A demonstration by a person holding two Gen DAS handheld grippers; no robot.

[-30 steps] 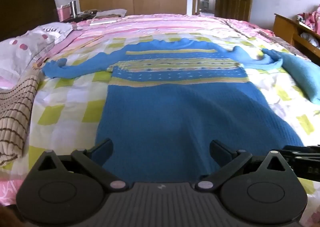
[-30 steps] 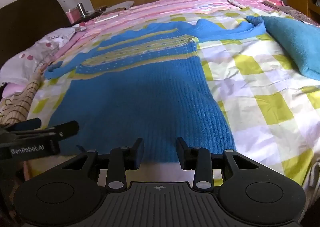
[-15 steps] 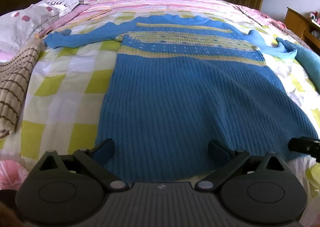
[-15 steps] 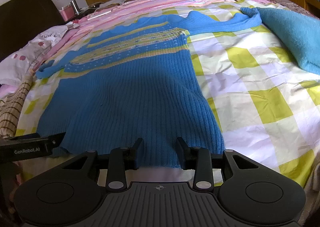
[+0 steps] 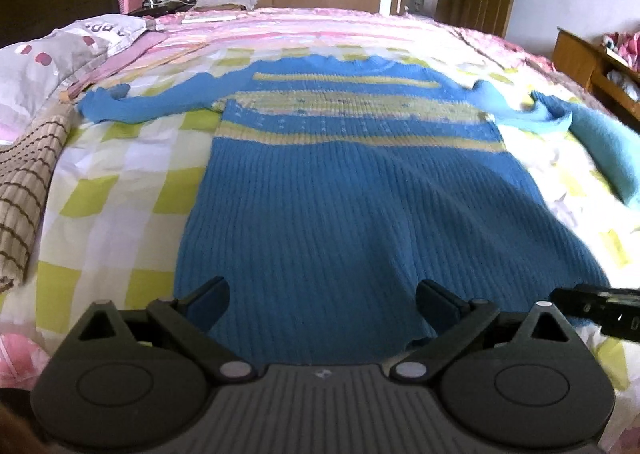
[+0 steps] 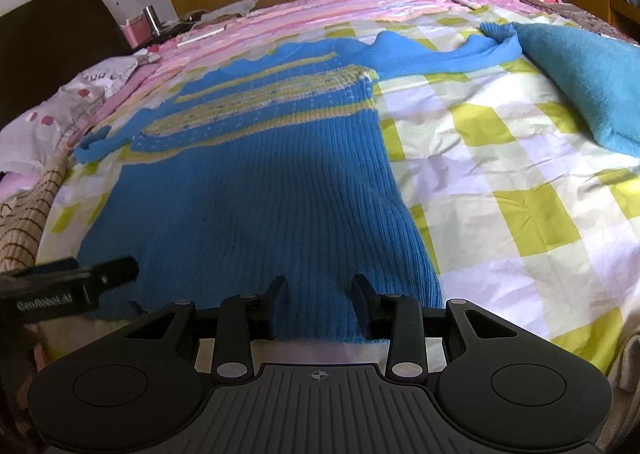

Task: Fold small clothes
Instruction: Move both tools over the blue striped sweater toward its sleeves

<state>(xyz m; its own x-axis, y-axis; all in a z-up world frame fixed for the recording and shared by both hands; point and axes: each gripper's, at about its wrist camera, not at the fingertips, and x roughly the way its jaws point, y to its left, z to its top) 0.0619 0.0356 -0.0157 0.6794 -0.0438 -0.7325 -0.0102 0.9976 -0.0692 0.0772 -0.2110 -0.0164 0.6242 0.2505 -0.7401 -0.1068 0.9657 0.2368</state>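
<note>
A blue knitted sweater [image 5: 360,214] with yellow patterned bands across the chest lies flat on the checked bed sheet [image 6: 520,194], both sleeves stretched out sideways. My left gripper [image 5: 324,294] hovers over the left part of the hem, jaws wide apart with nothing pinched. In the right wrist view the sweater [image 6: 260,194] fills the left half. My right gripper [image 6: 320,288] stands open at the right part of the hem; blue knit shows between its fingers, but the pads do not press it.
A folded teal cloth [image 6: 592,86] lies on the bed beside the right sleeve end. At the bed's left edge are a brown checked cloth [image 5: 24,182] and a spotted pillow [image 5: 52,62]. A wooden cabinet [image 5: 580,54] stands to the right, wardrobes behind.
The left wrist view tipped down over the sweater for a moment and is back where it was. Both grippers keep their jaw widths, and the sweater lies unmoved.
</note>
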